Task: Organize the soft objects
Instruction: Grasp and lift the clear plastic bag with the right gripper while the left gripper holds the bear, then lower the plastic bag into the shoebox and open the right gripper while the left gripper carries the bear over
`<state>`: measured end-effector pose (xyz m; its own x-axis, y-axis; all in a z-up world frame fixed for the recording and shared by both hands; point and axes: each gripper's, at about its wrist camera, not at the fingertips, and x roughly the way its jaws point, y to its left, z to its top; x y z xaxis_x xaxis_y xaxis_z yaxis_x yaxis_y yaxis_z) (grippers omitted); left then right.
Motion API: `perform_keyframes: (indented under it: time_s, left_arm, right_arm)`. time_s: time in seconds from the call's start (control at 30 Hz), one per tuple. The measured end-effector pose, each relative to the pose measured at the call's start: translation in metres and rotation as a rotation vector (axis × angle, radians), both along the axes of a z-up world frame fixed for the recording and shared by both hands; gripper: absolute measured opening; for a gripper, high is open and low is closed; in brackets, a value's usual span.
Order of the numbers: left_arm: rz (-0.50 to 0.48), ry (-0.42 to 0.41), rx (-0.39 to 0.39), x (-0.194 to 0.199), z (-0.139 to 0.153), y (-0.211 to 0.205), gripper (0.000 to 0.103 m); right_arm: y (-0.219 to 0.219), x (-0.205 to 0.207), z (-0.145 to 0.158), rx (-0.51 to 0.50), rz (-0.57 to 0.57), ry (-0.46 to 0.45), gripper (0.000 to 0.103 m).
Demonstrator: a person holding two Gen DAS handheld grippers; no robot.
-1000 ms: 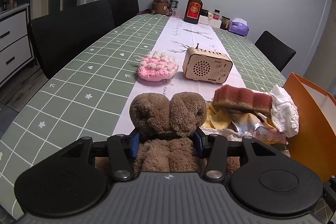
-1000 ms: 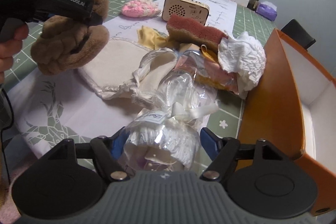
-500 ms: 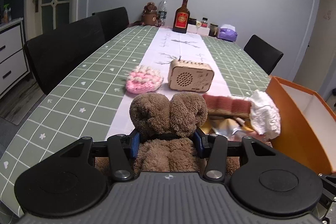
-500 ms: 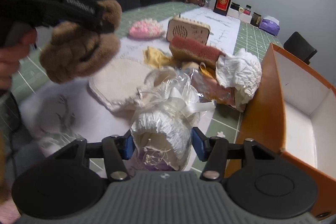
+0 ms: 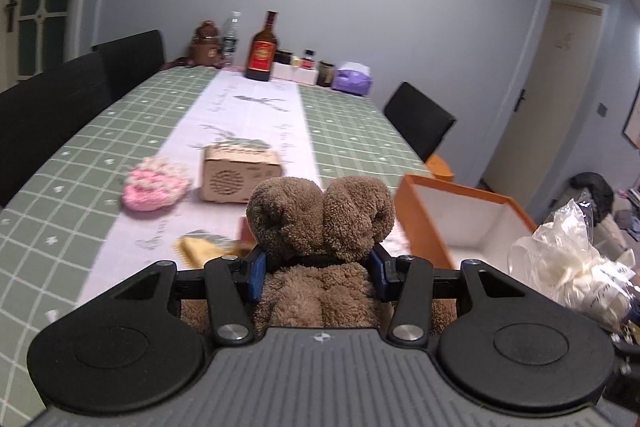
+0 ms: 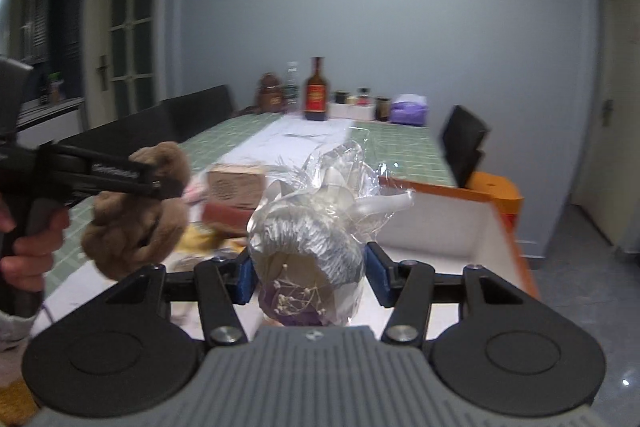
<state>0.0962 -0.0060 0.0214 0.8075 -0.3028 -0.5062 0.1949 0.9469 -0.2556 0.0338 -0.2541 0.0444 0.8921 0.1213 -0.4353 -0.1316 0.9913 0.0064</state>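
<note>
My left gripper (image 5: pixel 318 269) is shut on a brown plush toy (image 5: pixel 320 215), its blue pads pressed into the fur, and holds it above the table. From the right wrist view the same gripper (image 6: pixel 160 183) and plush toy (image 6: pixel 136 227) hang at the left, gripped by a hand (image 6: pixel 28 255). The right gripper (image 6: pixel 308 273) is shut on a cellophane-wrapped white bundle with a ribbon (image 6: pixel 308 239), held in the air just before the orange box (image 6: pixel 432 223). That bundle (image 5: pixel 568 267) shows at the right edge of the left wrist view, beside the orange box (image 5: pixel 420 219), whose white inside is open.
On the white runner lie a pink crocheted piece (image 5: pixel 156 185), a wooden speaker box (image 5: pixel 240 175), a yellow cloth (image 5: pixel 200 247) and a red-brown sponge (image 6: pixel 228 213). A bottle (image 5: pixel 262 49) and jars stand at the far end. Black chairs (image 5: pixel 418 119) line both sides.
Both grippers have risen and swung right toward the orange box. The right jaws closed on the wrapped bundle and lifted it off the table. The left grip on the plush toy is unchanged.
</note>
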Motion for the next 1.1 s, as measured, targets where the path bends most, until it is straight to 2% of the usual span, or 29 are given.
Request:
perform_keyframes:
  time_s: [0.1,0.23,0.37,0.7,0.87,0.97,1.03,1.1]
  left_arm:
    - [-0.042,-0.001,-0.027,0.002,0.001,-0.019,0.055]
    - [-0.1,0.019,-0.06,0.007,-0.004,-0.037,0.055]
    - [-0.124,0.048,-0.051,0.013,-0.011,-0.047,0.055]
    - [-0.11,0.069,-0.012,0.018,-0.015,-0.056,0.055]
    - [-0.097,0.086,-0.01,0.022,-0.018,-0.058,0.055]
    - [-0.096,0.092,-0.002,0.023,-0.02,-0.059,0.056]
    - [-0.092,0.101,0.007,0.023,-0.021,-0.061,0.055]
    - [-0.089,0.108,0.009,0.024,-0.022,-0.06,0.056]
  right_arm:
    - [-0.022,0.002,-0.001,-0.008,-0.098,0.004,0.054]
    - [-0.041,0.011,-0.013,0.01,-0.134,0.057,0.054]
    - [-0.052,0.024,-0.031,0.031,-0.162,0.124,0.054]
    - [-0.064,0.051,-0.06,0.121,-0.135,0.248,0.054]
    - [-0.058,0.061,-0.066,0.091,-0.114,0.307,0.056]
    - [-0.056,0.065,-0.07,0.07,-0.118,0.338,0.061]
    - [-0.054,0.067,-0.072,0.054,-0.121,0.342,0.068]
    - [-0.054,0.065,-0.073,0.055,-0.112,0.338,0.068]
